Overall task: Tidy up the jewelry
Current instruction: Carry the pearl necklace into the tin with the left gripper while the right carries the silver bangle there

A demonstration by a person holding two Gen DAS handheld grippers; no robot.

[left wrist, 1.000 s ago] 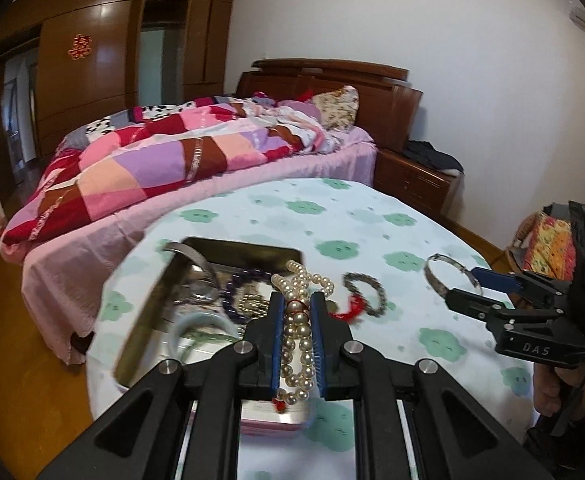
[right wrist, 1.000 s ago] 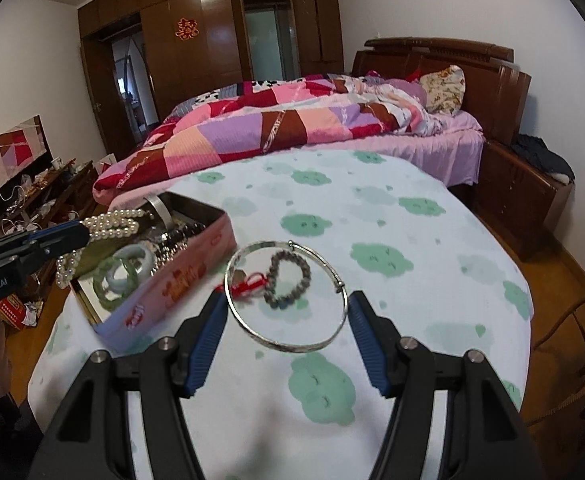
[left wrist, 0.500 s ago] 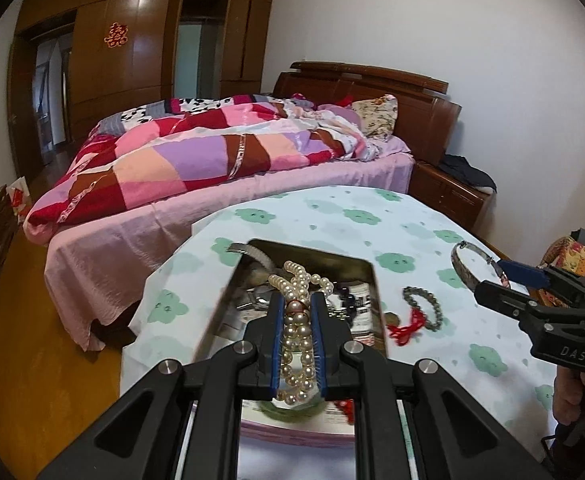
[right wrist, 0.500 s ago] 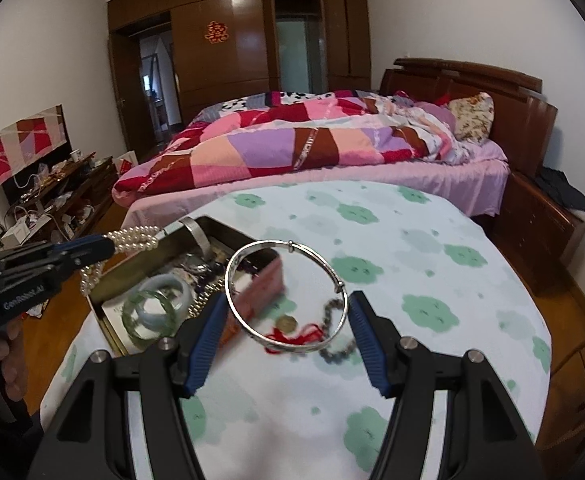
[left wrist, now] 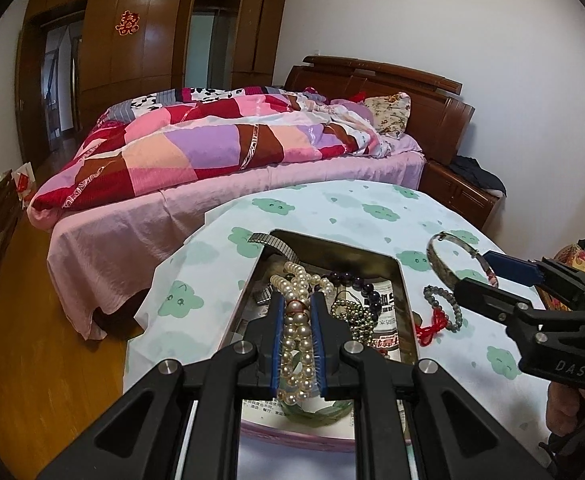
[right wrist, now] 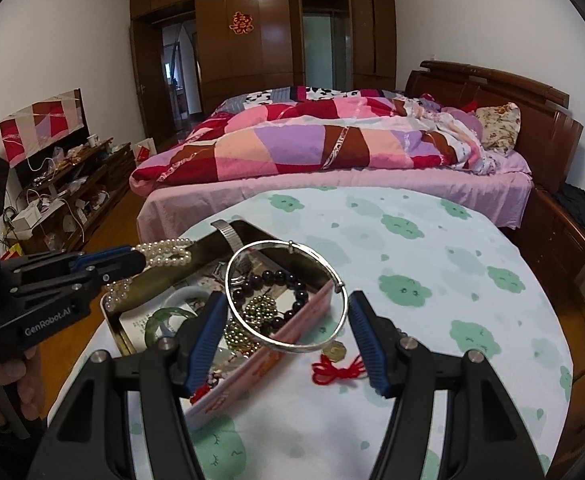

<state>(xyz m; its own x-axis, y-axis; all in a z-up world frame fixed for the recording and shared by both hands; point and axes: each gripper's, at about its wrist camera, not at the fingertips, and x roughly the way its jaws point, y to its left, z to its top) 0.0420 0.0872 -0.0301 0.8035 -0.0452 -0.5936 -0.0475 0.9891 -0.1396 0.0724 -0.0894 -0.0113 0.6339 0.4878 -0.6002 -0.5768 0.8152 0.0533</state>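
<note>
Our left tool (left wrist: 296,332) grips a pearl necklace (left wrist: 297,344) above the tin (left wrist: 406,304); our right tool (right wrist: 288,328) clamps a silver bangle (right wrist: 287,296) over the worktop (right wrist: 432,280)

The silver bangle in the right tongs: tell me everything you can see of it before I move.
The silver bangle is a thin, shiny metal hoop with two small knobs on its rim, apparently an adjustable clasp. It looks whole. The right tongs grip it across its width, a blue pad on each side, holding it tilted above the near corner of the open tin. Nothing else appears to touch it.
</note>
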